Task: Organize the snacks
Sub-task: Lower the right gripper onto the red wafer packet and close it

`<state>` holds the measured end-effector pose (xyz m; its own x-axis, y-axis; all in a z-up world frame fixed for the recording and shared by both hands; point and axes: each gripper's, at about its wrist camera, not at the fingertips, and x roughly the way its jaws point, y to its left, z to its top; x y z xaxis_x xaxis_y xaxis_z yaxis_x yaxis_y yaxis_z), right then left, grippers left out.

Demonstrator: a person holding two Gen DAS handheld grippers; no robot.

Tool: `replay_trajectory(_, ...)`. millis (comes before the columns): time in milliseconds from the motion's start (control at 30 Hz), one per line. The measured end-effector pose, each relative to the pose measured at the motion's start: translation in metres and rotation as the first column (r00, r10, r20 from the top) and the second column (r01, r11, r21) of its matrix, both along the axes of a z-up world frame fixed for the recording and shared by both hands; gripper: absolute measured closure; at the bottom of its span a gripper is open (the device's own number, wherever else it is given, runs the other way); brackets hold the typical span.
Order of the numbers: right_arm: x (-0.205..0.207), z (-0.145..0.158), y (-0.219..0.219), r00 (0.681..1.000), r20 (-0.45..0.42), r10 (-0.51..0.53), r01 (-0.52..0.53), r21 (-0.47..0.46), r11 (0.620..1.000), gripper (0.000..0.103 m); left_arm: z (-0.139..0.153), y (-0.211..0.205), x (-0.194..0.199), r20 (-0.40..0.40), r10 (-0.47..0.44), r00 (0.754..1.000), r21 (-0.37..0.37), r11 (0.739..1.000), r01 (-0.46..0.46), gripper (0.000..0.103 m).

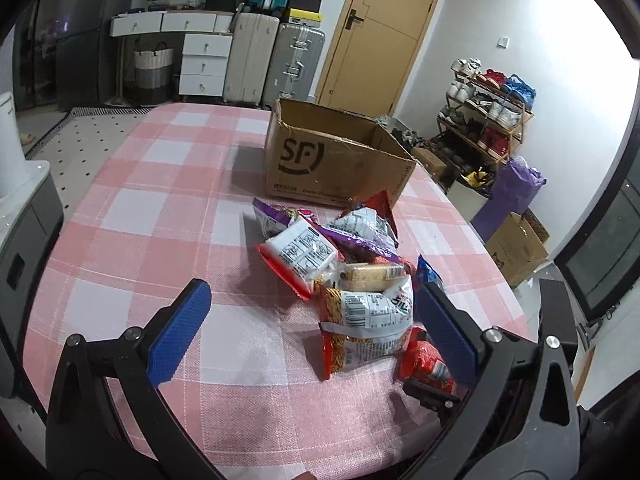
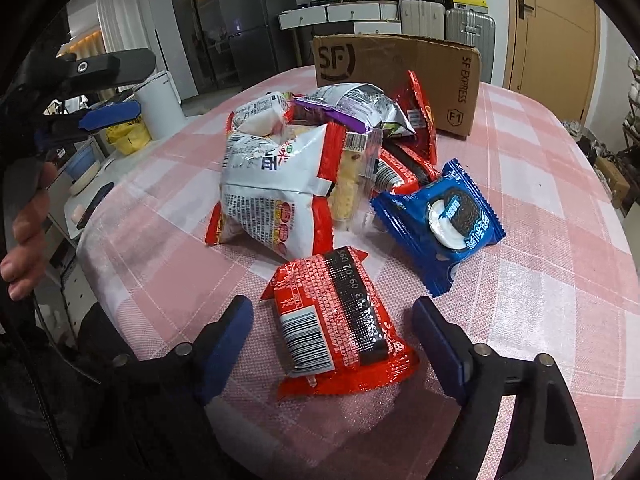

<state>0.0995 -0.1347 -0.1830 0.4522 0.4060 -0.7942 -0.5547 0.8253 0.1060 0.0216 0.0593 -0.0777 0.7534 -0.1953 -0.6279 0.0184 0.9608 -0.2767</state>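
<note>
1. Right gripper [image 2: 334, 334]: jaws spread wide, grasping nothing. A small red snack packet [image 2: 340, 340] with a barcode lies flat on the pink checked tablecloth [image 2: 540, 272] between the two blue pads, touching neither.
2. Left gripper [image 1: 308, 328]: jaws likewise released and wide apart, holding nothing. The nearest bag of the heap, a white-and-red noodle bag [image 1: 366, 320], sits between its pads, closer to the right-hand one.
3. Snack heap sits toward the table's near-right edge. Just beyond the red packet: one blue cookie packet [image 2: 444, 220] lying flat, beside the noodle bag [image 2: 272, 196].
4. Count, as far as visible: one blue packet, one clear-wrapped cracker pack [image 1: 370, 276], one purple-and-silver bag [image 2: 356, 108], several red or red-and-white bags overlapping; exact number of those cannot be told.
5. One open cardboard box [image 1: 340, 156] marked SF stands on the far side of the table, behind the heap, just beyond it.
6. The left gripper is also visible from the right wrist view, at left, off the table's edge.
</note>
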Motion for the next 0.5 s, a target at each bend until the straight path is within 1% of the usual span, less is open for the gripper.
replay_trajectory(133,-0.002,0.001,0.0,1.0,0.009,0.007,-0.007,-0.018,1.0,0.039,-0.008,0.001,0.004,-0.027,-0.026,0.999,-0.031,0.999,0.025,0.001)
replay_trajectory(167,-0.002,0.002,-0.001,1.0,0.008,0.005,-0.005,-0.017,1.0,0.043,-0.012,0.002,0.006,-0.044,-0.04,0.998,-0.054,0.998,0.038,0.001)
replay_trajectory(200,-0.002,0.002,-0.002,1.0,0.003,0.003,-0.003,-0.009,1.0,0.051,-0.013,0.004,0.005,-0.049,-0.058,0.997,-0.082,0.995,0.054,0.001)
replay_trajectory(233,-0.001,0.003,-0.005,1.0,-0.001,-0.002,0.002,0.001,1.0,0.053,-0.016,0.005,0.006,-0.054,-0.074,0.996,-0.107,0.992,0.068,0.001)
replay_trajectory(333,0.001,0.003,-0.01,1.0,-0.014,-0.008,0.009,0.028,1.0,0.057,-0.022,0.004,0.008,-0.073,-0.068,0.995,-0.097,0.993,0.061,0.001)
replay_trajectory(400,0.001,0.004,-0.011,1.0,-0.018,-0.004,0.005,0.041,0.999,0.057,-0.026,0.002,0.009,-0.089,-0.058,0.994,-0.083,0.995,0.051,0.001)
replay_trajectory(500,-0.001,0.005,-0.014,1.0,-0.016,-0.006,0.007,0.056,0.998,0.057,-0.032,-0.001,0.01,-0.112,-0.061,0.992,-0.085,0.995,0.052,0.001)
